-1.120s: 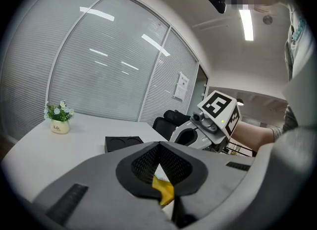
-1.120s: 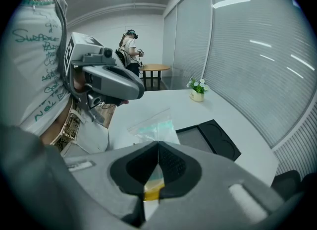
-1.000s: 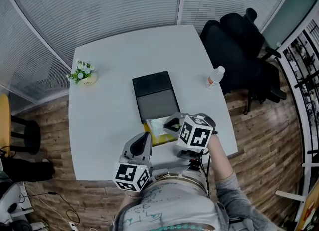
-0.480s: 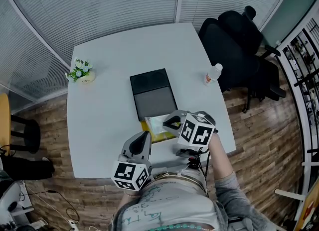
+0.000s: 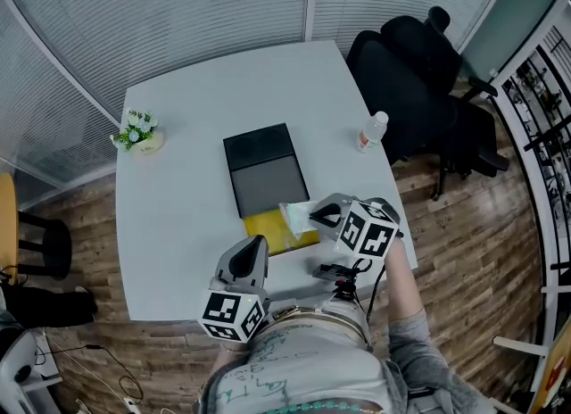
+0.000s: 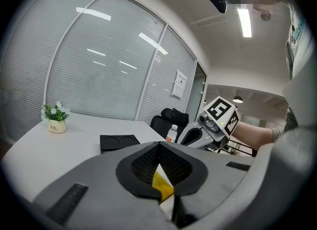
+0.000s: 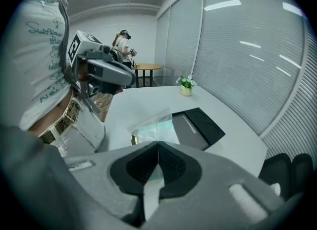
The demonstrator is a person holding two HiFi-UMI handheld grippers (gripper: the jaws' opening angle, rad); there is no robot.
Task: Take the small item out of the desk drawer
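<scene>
A large white table (image 5: 178, 225) fills the middle of the head view, with a black office chair (image 5: 419, 73) pushed back from its far right corner. At the table's centre lies a flat black desk organiser (image 5: 260, 171), and its shallow yellow drawer (image 5: 272, 232) is pulled open toward the person.

The left gripper (image 5: 258, 241) hovers at the drawer's left end. Its jaws are pressed together, and a sliver of yellow shows through the gap beneath them. I cannot tell whether they nip the drawer's edge.

The right gripper (image 5: 314, 216) is at the drawer's right end, its jaws pinched on one edge of a small clear plastic bag with something pale green inside (image 5: 294, 216). In the right gripper view the bag (image 7: 154, 125) fans out ahead of the jaws, over the drawer's front. I cannot tell whether its far edge rests on the drawer.

The bag looks very light and limp, with slick film that could slide out of a shallow bite, and it will likely droop and sway when carried. A deep hold on the bare film near the edge seems best, clear of the contents.

Farther off stand a small clear bottle (image 5: 369, 130) and a little potted plant (image 5: 136, 131).
</scene>
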